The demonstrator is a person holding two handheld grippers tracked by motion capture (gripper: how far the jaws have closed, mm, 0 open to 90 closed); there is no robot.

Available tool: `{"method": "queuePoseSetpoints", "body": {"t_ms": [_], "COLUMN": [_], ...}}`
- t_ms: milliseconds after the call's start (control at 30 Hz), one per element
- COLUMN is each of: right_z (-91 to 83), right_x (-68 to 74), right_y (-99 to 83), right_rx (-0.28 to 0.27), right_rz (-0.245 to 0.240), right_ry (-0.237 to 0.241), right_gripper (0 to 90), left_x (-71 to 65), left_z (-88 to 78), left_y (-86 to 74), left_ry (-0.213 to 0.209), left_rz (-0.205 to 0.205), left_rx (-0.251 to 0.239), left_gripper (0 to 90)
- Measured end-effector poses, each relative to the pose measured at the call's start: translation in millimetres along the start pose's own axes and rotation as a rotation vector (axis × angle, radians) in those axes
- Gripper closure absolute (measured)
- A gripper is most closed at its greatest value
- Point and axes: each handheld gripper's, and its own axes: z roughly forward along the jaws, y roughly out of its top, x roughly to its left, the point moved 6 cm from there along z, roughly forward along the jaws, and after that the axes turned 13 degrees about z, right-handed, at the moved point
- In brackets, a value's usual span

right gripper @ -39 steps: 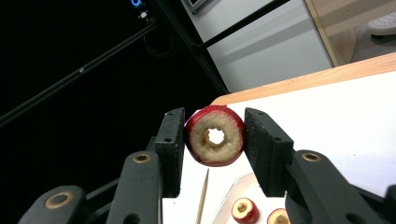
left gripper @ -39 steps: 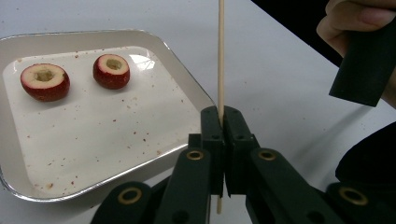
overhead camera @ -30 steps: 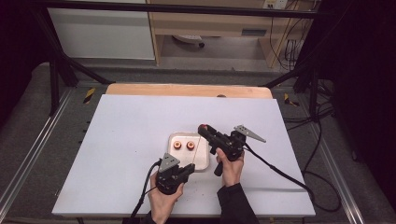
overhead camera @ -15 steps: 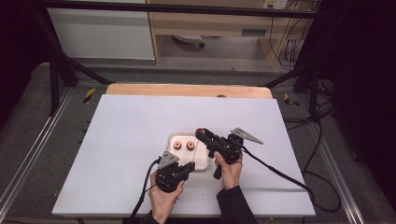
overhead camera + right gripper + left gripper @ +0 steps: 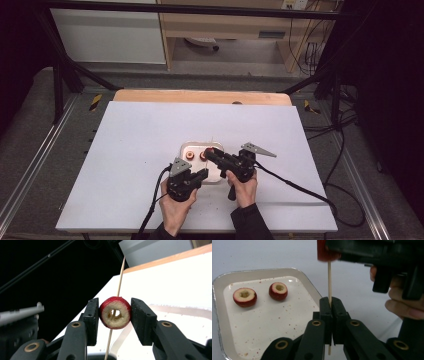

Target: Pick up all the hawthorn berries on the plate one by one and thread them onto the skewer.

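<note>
At lower centre of the high view, your left gripper (image 5: 200, 174) was clamped on the upright skewer (image 5: 329, 280), beside the tray (image 5: 186, 147). Just right, your right gripper (image 5: 209, 153) pinched a cored red fruit (image 5: 115, 312) threaded on that skewer.

Skewer (image 5: 329, 277): lower end hidden behind the left gripper (image 5: 331, 312). Held fruit (image 5: 325, 251): cut off by the top edge, blurred. Tray (image 5: 219, 322): lower left corner cut off. High view: skewer too small to tell
</note>
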Motion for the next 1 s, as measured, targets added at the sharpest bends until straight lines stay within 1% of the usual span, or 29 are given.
{"method": "queuePoseSetpoints", "body": {"t_ms": [100, 200, 233, 433, 467, 500, 533, 567, 600, 667, 733, 767, 800, 833, 867, 900, 933, 967, 1000], "right_z": [0.7, 1.4, 1.4, 1.2, -0.2, -1.4, -1.4, -4.0, -5.3, -7.8, -10.1, -10.6, -10.6, -11.0, -10.9, -10.7, -10.7, -10.3, -10.3], "right_x": [-0.4, -1.6, -1.6, -1.9, -2.6, -3.0, -3.0, -2.4, -2.7, -3.8, -6.2, -7.7, -7.7, -11.1, -13.1, -15.3, -15.3, -19.5, -19.5], "right_y": [-7.0, -13.0, -14.6, -14.9, -13.1, -11.6, -11.6, -7.8, -5.4, -0.8, 3.5, 5.1, 5.1, 7.3, 7.8, 8.4, 8.4, 8.8, 8.8], "right_rx": [0.023, 0.052, 0.057, 0.07, 0.07, 0.073, 0.073, 0.084, 0.088, 0.102, 0.121, 0.135, 0.135, 0.171, 0.194, 0.215, 0.215, 0.26, 0.26], "right_rz": [-0.001, -0.007, -0.006, -0.01, -0.032, -0.044, -0.044, -0.057, -0.065, -0.083, -0.097, -0.103, -0.103, -0.126, -0.141, -0.155, -0.155, -0.185, -0.185], "right_ry": [-0.003, -0.007, -0.01, -0.012, -0.024, -0.031, -0.031, -0.037, -0.045, -0.062, -0.087, -0.099, -0.099, -0.123, -0.139, -0.155, -0.155, -0.188, -0.188], "right_gripper": [60.3, 60.3, 60.3, 59.2, 51.9, 49.5, 49.5, 42.7, 39.1, 31.7, 26.4, 23.5, 23.5, 19.1, 17.6, 16.0, 16.0, 13.3, 13.3], "left_x": [3.3, 4.1, 4.9, 5.9, 7.2, 7.9, 7.9, 9.4, 13.3, 18.2, 22.8, 22.8, 25.0, 27.1, 29.9, 29.9, 31.1, 33.5, 33.5], "left_z": [1.4, 2.1, 2.8, 2.0, 0.8, 0.0, 0.0, -0.9, -4.0, -7.8, -11.6, -11.6, -13.8, -15.9, -19.9, -19.9, -21.9, -25.7, -25.7], "left_y": [1.5, 1.9, 1.3, -0.1, -1.8, -2.9, -2.9, -4.3, -7.5, -11.5, -15.9, -15.9, -18.3, -20.3, -23.6, -23.6, -25.1, -28.4, -28.4], "left_ry": [0.007, 0.011, 0.011, 0.005, 0.009, 0.004, 0.004, 0.006, 0.009, 0.015, 0.016, 0.016, 0.018, 0.024, 0.023, 0.023, 0.027, 0.031, 0.031], "left_rz": [0.011, 0.009, 0.015, 0.028, 0.047, 0.049, 0.049, 0.057, 0.07, 0.082, 0.09, 0.09, 0.098, 0.102, 0.113, 0.113, 0.12, 0.126, 0.126], "left_rx": [0.001, -0.003, 0.002, -0.001, 0.006, 0.006, 0.006, 0.007, 0.011, 0.022, 0.032, 0.032, 0.043, 0.048, 0.055, 0.055, 0.058, 0.063, 0.063], "left_gripper": [88.3, 88.3, 88.3, 88.3, 88.3, 88.3, 88.3, 88.3, 88.3, 88.3, 88.3, 88.3, 88.3, 88.3, 88.3, 88.3, 88.3, 88.2, 88.3]}}
